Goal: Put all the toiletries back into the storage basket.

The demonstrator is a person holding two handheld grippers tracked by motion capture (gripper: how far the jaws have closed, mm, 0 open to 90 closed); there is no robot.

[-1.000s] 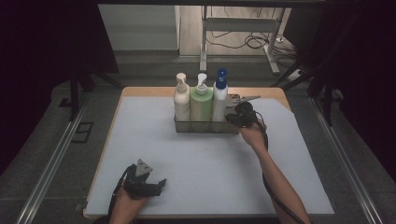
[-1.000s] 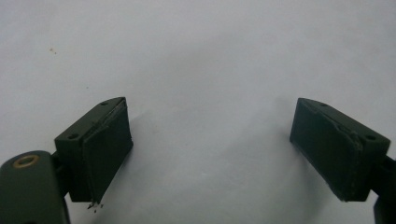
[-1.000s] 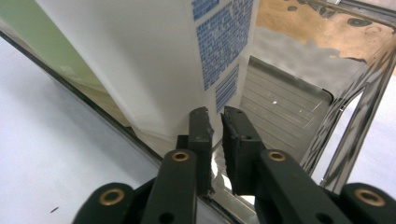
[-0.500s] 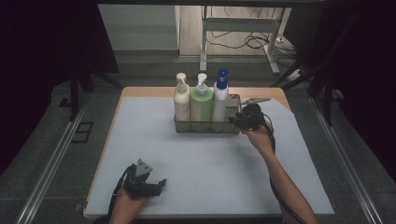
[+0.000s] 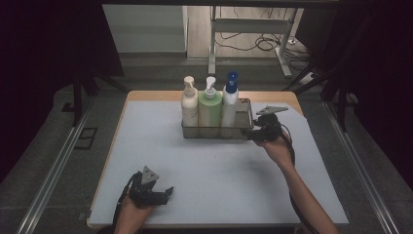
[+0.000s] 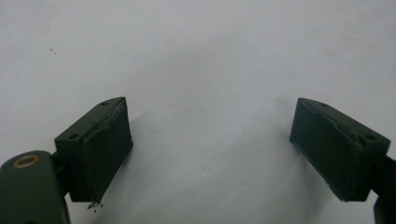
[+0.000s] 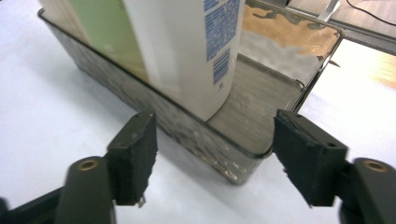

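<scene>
Hovering at three o'clock of the metal tray (image 5: 216,131), our right gripper (image 5: 258,132) has just been opening, nothing between its jaws, left gripper (image 5: 163,194) released.

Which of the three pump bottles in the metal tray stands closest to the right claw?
The white bottle with the blue pump, at the tray's right end; the green and cream bottles stand farther left.

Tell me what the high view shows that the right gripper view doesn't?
High view alone: the pump tops of the cream bottle, the green bottle and the blue-capped bottle, plus the left gripper near the table's front edge. Right gripper view alone: the blue printed label and the tray's bare floor. Both: the tray and the right gripper, jaws just opening, nothing between them.
</scene>
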